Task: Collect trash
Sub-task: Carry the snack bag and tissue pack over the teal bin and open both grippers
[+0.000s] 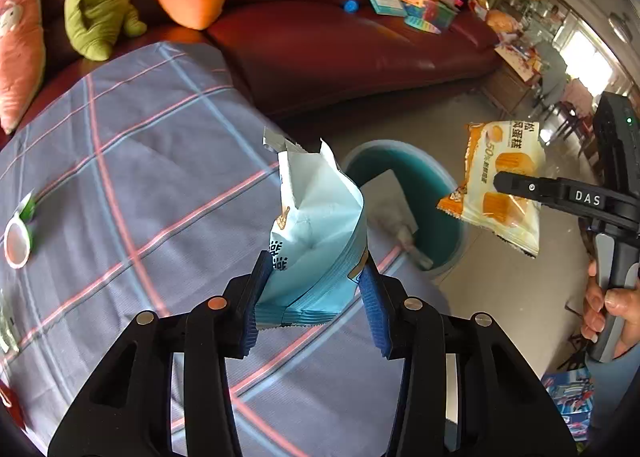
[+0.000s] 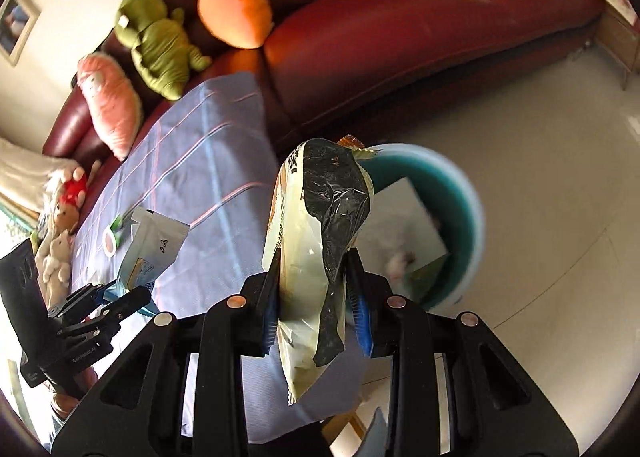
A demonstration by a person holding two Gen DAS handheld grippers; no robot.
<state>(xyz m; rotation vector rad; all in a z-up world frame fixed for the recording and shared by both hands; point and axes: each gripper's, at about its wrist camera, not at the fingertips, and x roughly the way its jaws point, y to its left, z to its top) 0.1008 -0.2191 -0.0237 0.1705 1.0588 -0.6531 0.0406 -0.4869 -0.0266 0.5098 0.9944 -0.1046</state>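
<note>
Right gripper (image 2: pixel 312 289) had its blue pads clamped on a cream snack wrapper (image 2: pixel 308 257), dark inner side showing. Past it sat the teal bin (image 2: pixel 468 193) on the floor with some paper already inside. Off to the left, the left gripper (image 2: pixel 120 297) was gripping a pale blue packet (image 2: pixel 154 245) over the plaid tablecloth (image 2: pixel 208 145).

Bare floor (image 2: pixel 540 161) lies open around the bin (image 2: pixel 472 193), hemmed by the table (image 2: pixel 208 161) edge and sofa (image 2: pixel 400 37).
</note>
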